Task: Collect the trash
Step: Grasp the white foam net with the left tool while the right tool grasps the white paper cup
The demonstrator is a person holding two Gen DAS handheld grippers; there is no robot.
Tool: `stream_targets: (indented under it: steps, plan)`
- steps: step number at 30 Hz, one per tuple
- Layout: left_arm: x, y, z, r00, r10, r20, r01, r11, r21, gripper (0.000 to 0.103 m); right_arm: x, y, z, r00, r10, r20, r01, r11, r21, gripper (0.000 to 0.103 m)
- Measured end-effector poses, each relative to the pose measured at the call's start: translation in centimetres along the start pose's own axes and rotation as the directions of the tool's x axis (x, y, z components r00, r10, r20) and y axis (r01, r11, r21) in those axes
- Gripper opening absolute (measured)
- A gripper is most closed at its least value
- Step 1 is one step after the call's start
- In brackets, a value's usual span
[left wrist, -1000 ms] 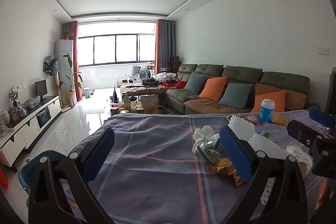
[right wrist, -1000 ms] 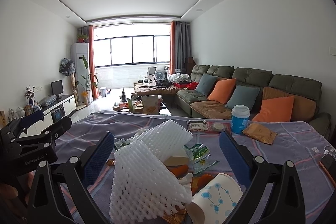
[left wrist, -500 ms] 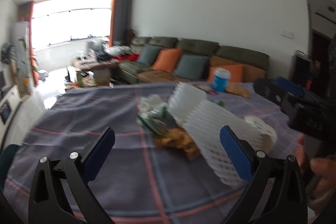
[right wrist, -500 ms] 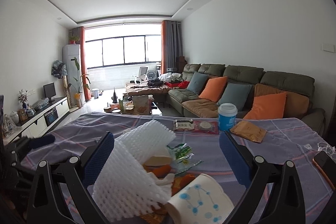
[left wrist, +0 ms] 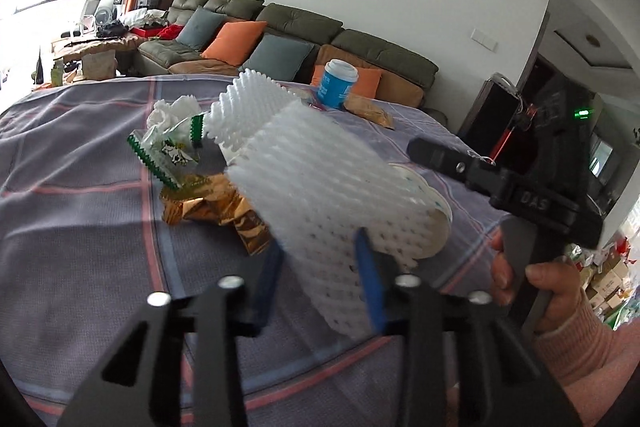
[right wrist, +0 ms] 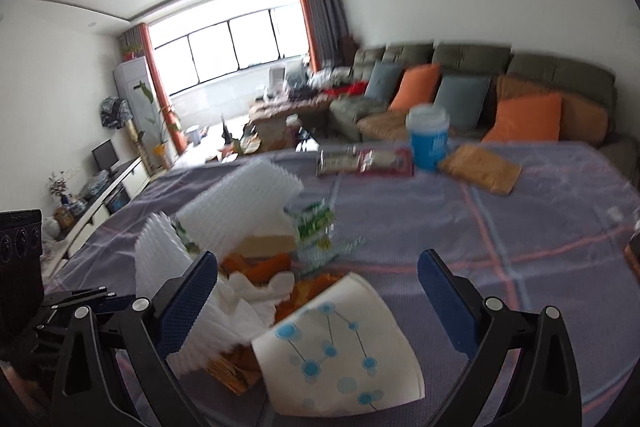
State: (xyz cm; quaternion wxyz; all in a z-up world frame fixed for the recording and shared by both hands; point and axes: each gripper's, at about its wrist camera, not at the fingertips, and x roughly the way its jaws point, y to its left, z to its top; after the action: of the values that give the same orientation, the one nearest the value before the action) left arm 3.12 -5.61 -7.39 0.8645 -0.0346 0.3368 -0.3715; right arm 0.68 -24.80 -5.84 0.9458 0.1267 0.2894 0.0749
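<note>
A pile of trash lies on the purple checked tablecloth: a white foam net, gold foil wrappers, a green-edged packet, crumpled tissue and a paper cup with blue dots. My left gripper is closing, with the near end of the foam net between its blue pads, which press on it. My right gripper stands open just above the tipped paper cup, touching nothing. In the left wrist view the right gripper shows at the right, held by a hand.
A blue and white cup, a brown packet and a red snack pack lie at the table's far side. Behind them is a green sofa with orange and grey cushions. A dark object sits at the right edge.
The left gripper swung down and to the right onto the pile, and its jaws went from wide to narrow around the foam net. The right gripper tilted down towards the paper cup.
</note>
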Motion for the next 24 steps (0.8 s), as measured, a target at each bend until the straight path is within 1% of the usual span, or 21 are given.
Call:
stream_targets:
  steps: [2,4,6,8,9,10,11,12,13,14,15,16,17,19,22,23,24]
  plan:
    - [0.0,0.1,-0.2,1.000,0.001,-0.001,-0.001,1.000,0.001,0.015,0.6,-1.1,-0.3,0.999,0.029,-0.039,-0.027,0.999,0.032,0.097]
    - [-0.3,0.3,-0.5,1.000,0.006,0.010,-0.006,1.000,0.000,0.014,1.0,-2.1,-0.7,0.995,0.069,-0.079,-0.064,0.996,0.067,0.095]
    - [-0.8,0.6,-0.3,1.000,0.009,0.018,-0.009,1.000,-0.001,0.013,0.9,-2.6,-1.0,0.991,0.097,-0.095,-0.089,0.993,0.083,0.094]
    - [-1.5,0.8,0.0,1.000,0.003,0.022,-0.003,1.000,-0.004,0.013,0.7,-2.8,-1.2,0.983,0.141,-0.113,-0.131,0.987,0.096,0.085]
    - [-1.8,0.8,0.1,1.000,0.005,0.024,-0.005,1.000,-0.005,0.013,0.6,-2.9,-1.3,0.978,0.165,-0.129,-0.153,0.983,0.099,0.080]
    - [-2.0,0.9,0.1,1.000,0.003,0.027,-0.003,1.000,-0.006,0.013,0.6,-2.8,-1.4,0.975,0.174,-0.137,-0.161,0.982,0.098,0.070]
    - [-2.2,1.2,0.1,0.999,0.002,0.032,-0.002,1.000,-0.006,0.013,0.5,-2.7,-1.4,0.972,0.185,-0.143,-0.173,0.980,0.097,0.067]
    - [-2.5,1.2,0.1,0.999,0.005,0.040,-0.005,1.000,-0.003,0.013,0.3,-2.7,-1.4,0.969,0.200,-0.147,-0.186,0.977,0.099,0.061]
    - [-2.9,1.3,0.1,0.999,0.011,0.045,-0.011,1.000,0.001,0.013,0.0,-2.5,-1.4,0.966,0.210,-0.149,-0.197,0.976,0.096,0.048]
    - [-3.3,1.4,0.1,0.999,0.014,0.052,-0.014,1.000,0.003,0.013,-0.1,-2.4,-1.3,0.965,0.216,-0.152,-0.203,0.975,0.095,0.040]
    - [-3.6,1.3,0.1,0.998,0.017,0.057,-0.017,1.000,0.001,0.013,-0.2,-2.3,-1.2,0.962,0.227,-0.153,-0.214,0.972,0.095,0.027]
    - [-4.0,1.5,0.1,0.998,0.019,0.061,-0.019,1.000,-0.002,0.013,-0.4,-2.1,-1.1,0.957,0.245,-0.158,-0.233,0.968,0.093,0.011]
    - [-4.5,1.5,0.1,0.997,0.021,0.068,-0.020,1.000,-0.006,0.013,-0.5,-1.7,-1.1,0.953,0.254,-0.165,-0.244,0.967,0.080,0.008]
    - [-5.8,1.8,0.1,0.996,0.020,0.090,-0.019,1.000,-0.011,0.013,-0.9,-0.6,-0.9,0.949,0.262,-0.173,-0.261,0.965,0.030,0.007]
    - [-7.4,2.1,0.1,0.992,0.035,0.120,-0.035,0.999,-0.009,0.013,-1.6,1.0,-0.8,0.931,0.313,-0.185,-0.320,0.947,-0.008,0.006]
    - [-7.9,2.2,0.0,0.991,0.041,0.129,-0.040,0.999,-0.009,0.013,-1.7,1.4,-0.7,0.928,0.321,-0.191,-0.329,0.944,-0.015,0.006]
    - [-8.5,2.3,-0.1,0.989,0.047,0.138,-0.046,0.999,-0.011,0.013,-1.6,1.6,-0.7,0.925,0.321,-0.202,-0.332,0.943,-0.021,0.009]
